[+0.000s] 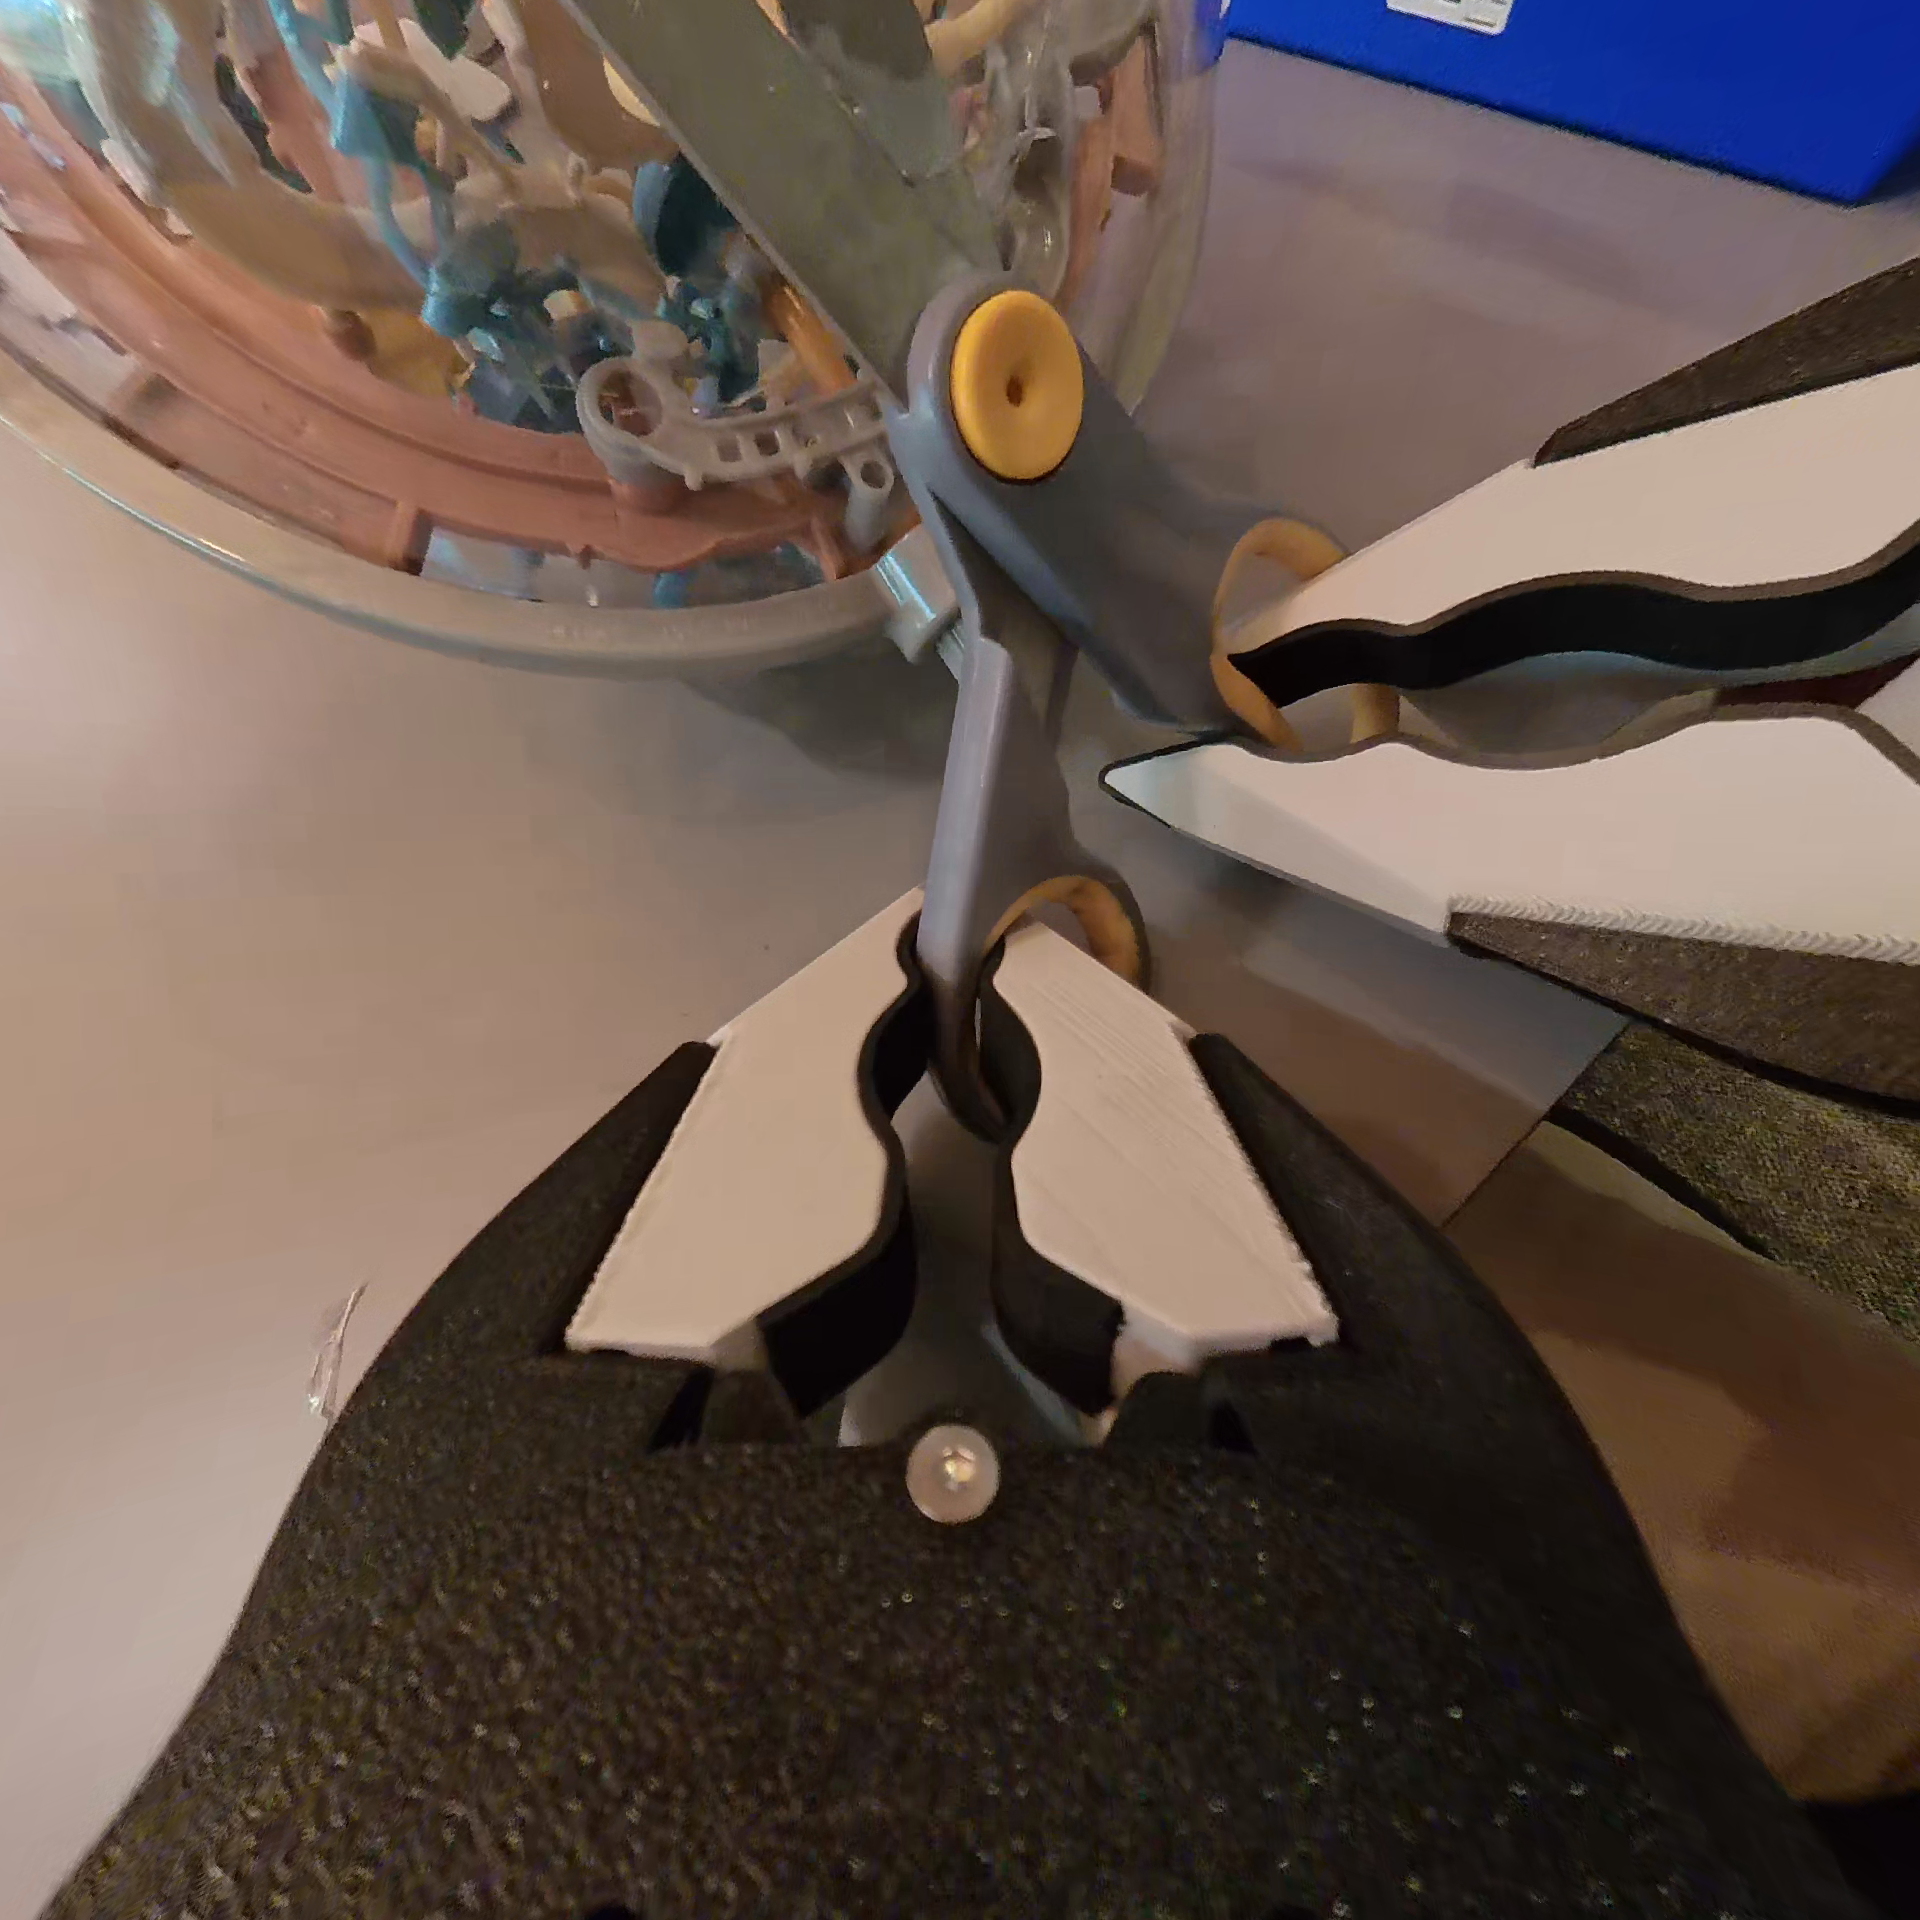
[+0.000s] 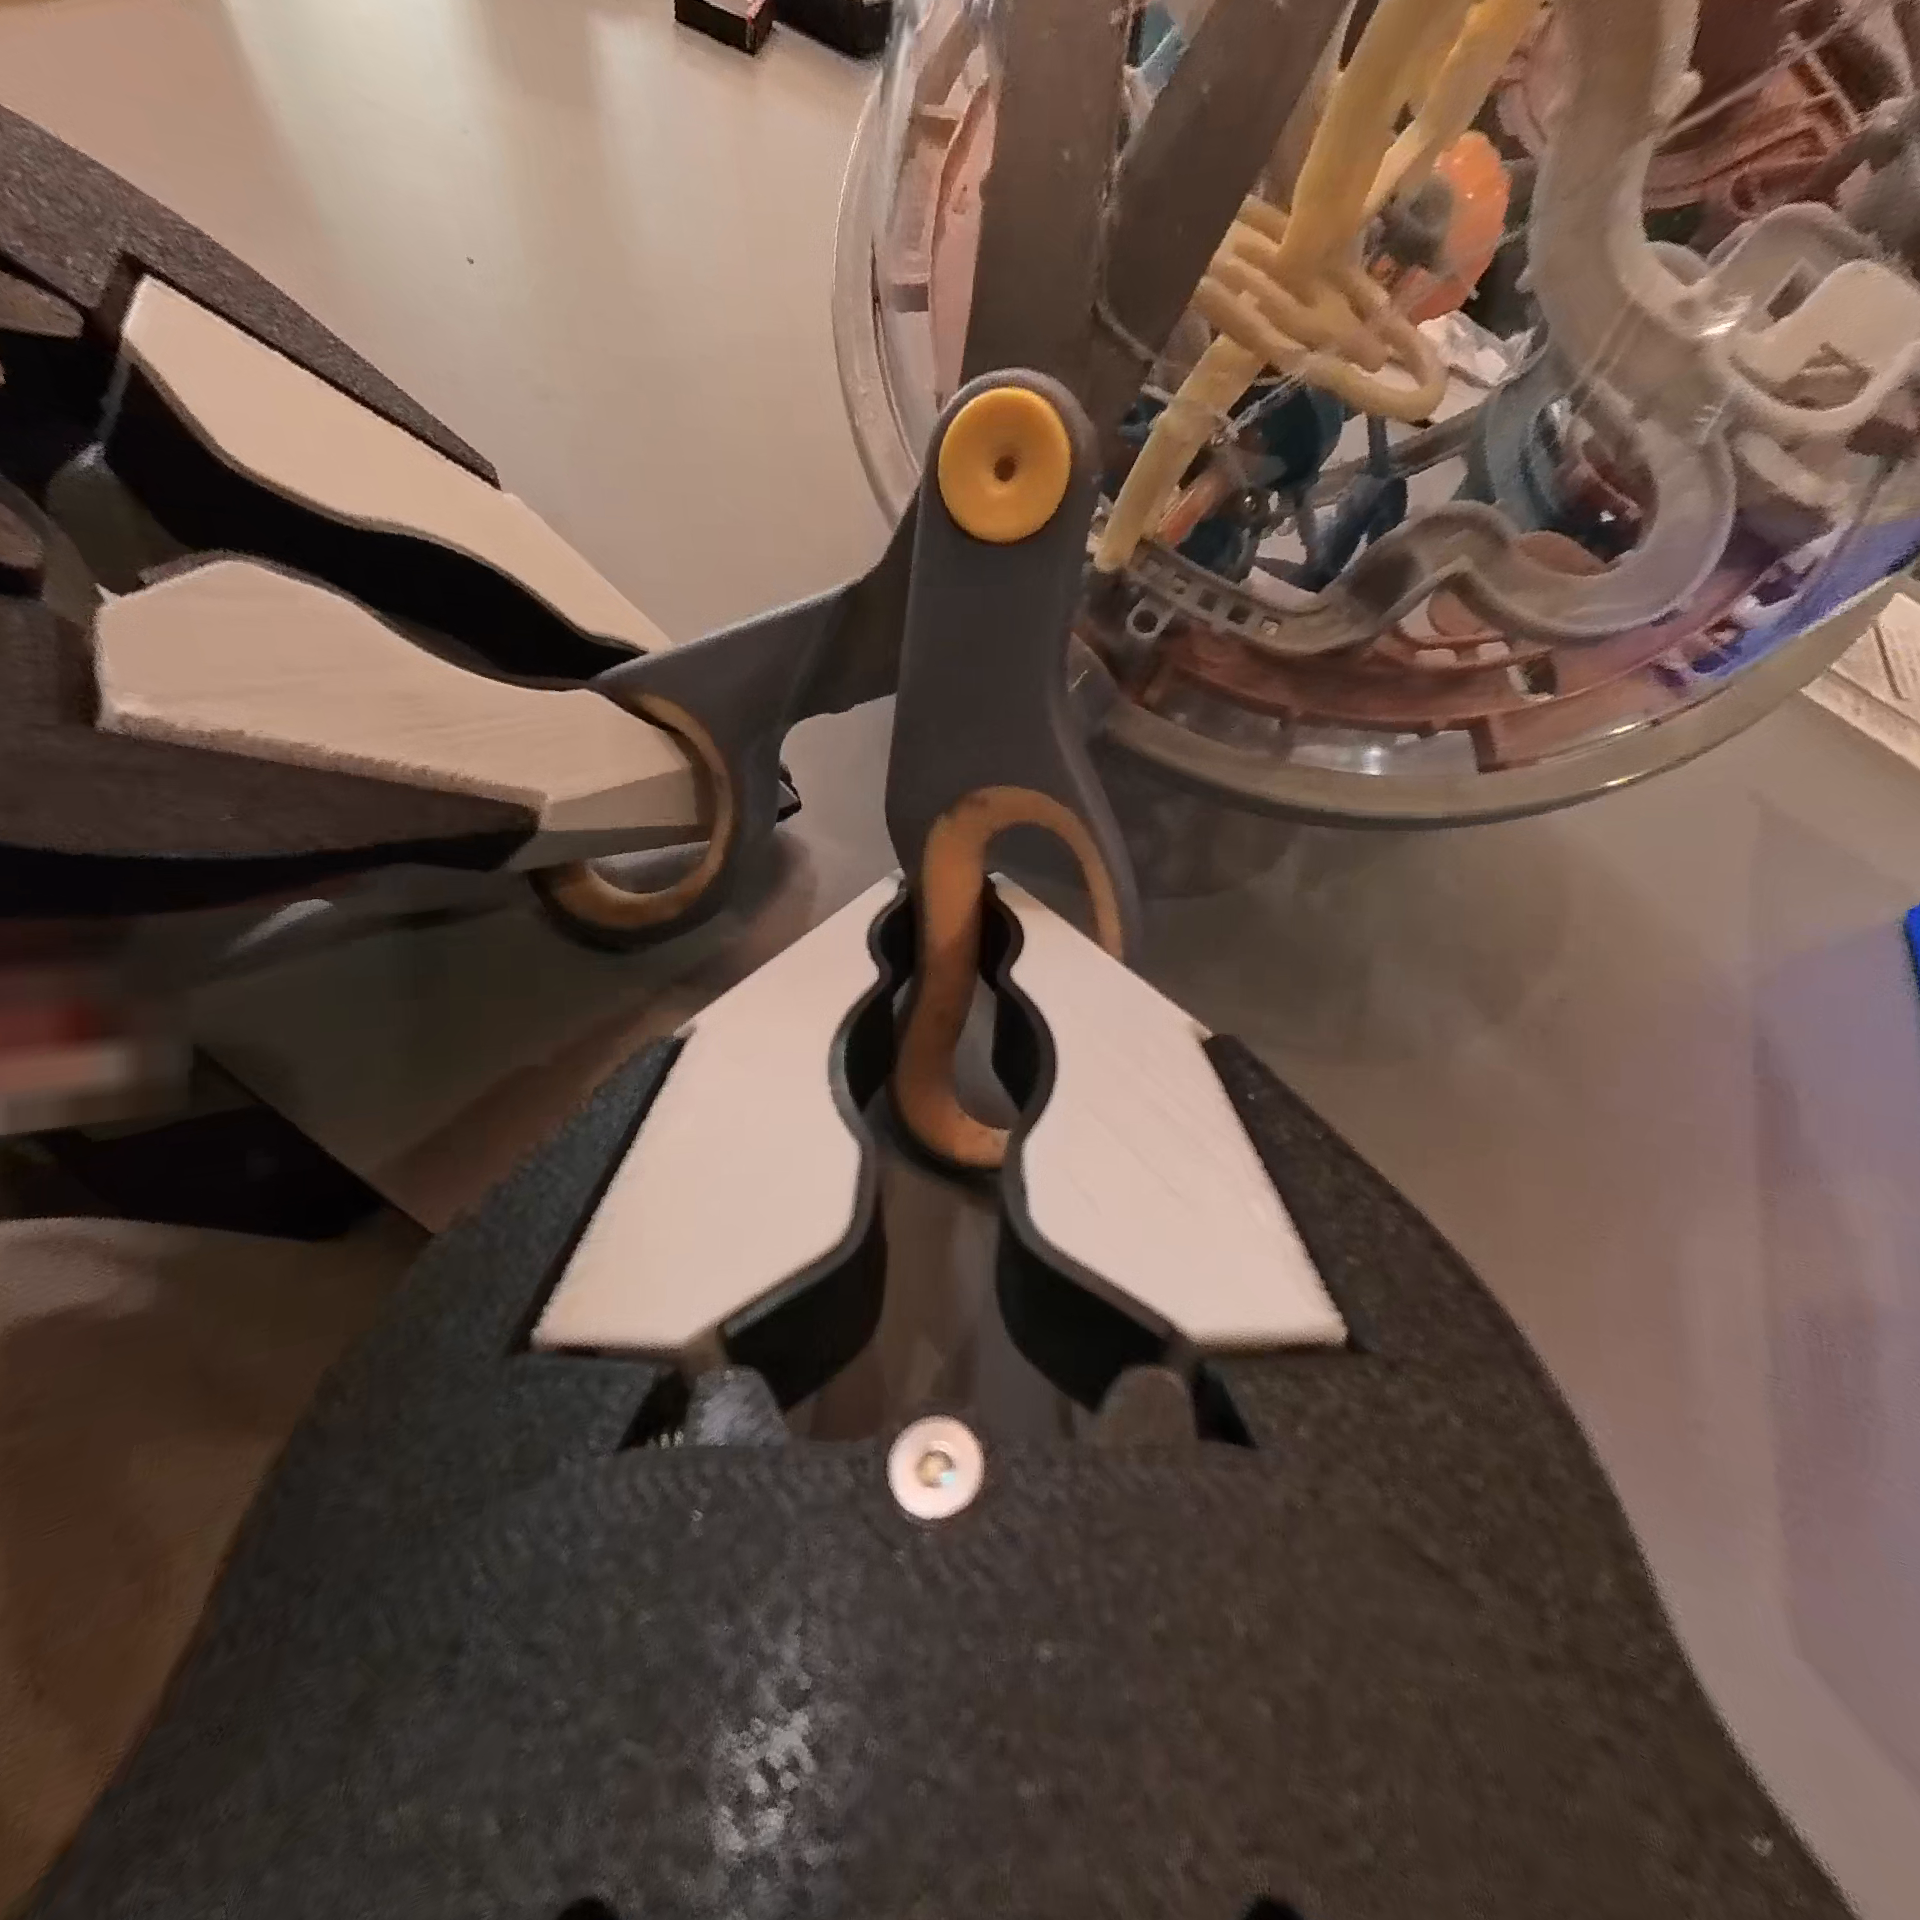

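Basically both grippers are clamped on one pair of scissors (image 1: 1003, 582), one handle loop each. The left gripper (image 1: 961, 1029) has its white fingers (image 1: 790, 1122) closed narrow on the near grey loop with the yellow lining. The right gripper (image 2: 951, 997) likewise pinches the other loop (image 2: 951, 987), fingers nearly together with the loop rim between them. In the left wrist view the right gripper comes in from the right side; in the right wrist view the left gripper (image 2: 686, 769) comes in from the left.

The handles are spread apart, and the grey blades (image 2: 1132, 218) fan open past the yellow pivot button (image 1: 1018, 400). The blades point away toward a clear plastic sphere (image 1: 343, 343) packed with pink, blue, grey and cream tracks, sitting on the pale grey table (image 1: 312, 935) at the far side. The blades overlap the sphere in both views; touching it or just in front of it, hard to say.

A blue box (image 1: 1621, 94) sits far right on the table. Small dark items (image 2: 774, 16) lie at the far left edge in the right wrist view, too cropped to identify.
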Demonstrator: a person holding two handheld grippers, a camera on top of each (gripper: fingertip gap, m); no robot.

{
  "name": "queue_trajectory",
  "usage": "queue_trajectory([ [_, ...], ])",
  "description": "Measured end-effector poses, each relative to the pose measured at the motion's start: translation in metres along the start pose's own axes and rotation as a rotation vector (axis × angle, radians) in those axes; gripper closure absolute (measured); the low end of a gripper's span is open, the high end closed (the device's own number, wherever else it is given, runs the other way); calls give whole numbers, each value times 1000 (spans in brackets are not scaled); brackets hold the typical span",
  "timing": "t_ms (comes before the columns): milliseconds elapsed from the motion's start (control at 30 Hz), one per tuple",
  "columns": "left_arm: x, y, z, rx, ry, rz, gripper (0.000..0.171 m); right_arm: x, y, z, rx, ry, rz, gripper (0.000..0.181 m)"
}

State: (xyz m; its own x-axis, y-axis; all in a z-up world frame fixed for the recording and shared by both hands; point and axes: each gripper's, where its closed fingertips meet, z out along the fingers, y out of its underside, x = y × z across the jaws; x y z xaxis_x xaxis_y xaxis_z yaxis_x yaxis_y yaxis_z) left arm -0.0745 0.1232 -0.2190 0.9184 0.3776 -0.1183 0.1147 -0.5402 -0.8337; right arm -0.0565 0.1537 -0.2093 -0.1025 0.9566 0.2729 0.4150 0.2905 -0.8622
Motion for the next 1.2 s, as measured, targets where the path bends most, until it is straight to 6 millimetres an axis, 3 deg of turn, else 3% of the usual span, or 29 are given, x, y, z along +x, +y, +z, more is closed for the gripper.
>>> queue_trajectory([
  [567, -1, -2, 0, 8, -35, 19, 171, -2, -1, 2, -57, -20, -65, 173],
  [1200, -1, -2, 1, 5, -50, 30, 171, -6, -4, 5, -42, -9, 48, 174],
])
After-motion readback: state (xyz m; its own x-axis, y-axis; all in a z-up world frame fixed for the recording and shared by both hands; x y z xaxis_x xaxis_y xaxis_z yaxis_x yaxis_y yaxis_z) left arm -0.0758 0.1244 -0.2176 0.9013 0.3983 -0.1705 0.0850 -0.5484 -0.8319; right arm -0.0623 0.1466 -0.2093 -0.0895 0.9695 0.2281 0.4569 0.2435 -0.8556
